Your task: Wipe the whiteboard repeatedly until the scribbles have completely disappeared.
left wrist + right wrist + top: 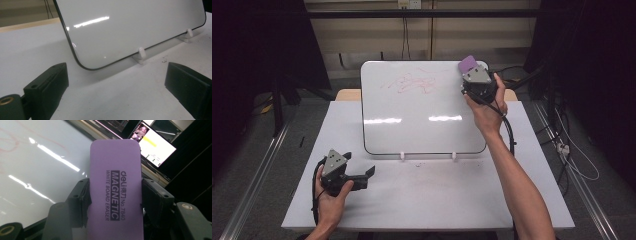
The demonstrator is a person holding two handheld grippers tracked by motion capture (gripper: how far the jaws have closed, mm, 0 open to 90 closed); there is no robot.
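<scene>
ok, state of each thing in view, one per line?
whiteboard: propped tilted on two white clips, red scribble near its top not yet wiped
eraser: purple, clamped in the right gripper, at the board's top right corner
right gripper: shut on the eraser
left gripper: open, nothing between the jaws, low over the table in front of the board

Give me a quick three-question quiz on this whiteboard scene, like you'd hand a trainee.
1. What does the right gripper hold?
2. True or false: the left gripper has its jaws apart with nothing between them.
3. Where on the whiteboard are the red scribbles: A upper half, B bottom edge?

Key: 1. The purple eraser, clamped between its jaws near the board's top right corner. 2. True; it rests low over the table. 3. A.
</scene>
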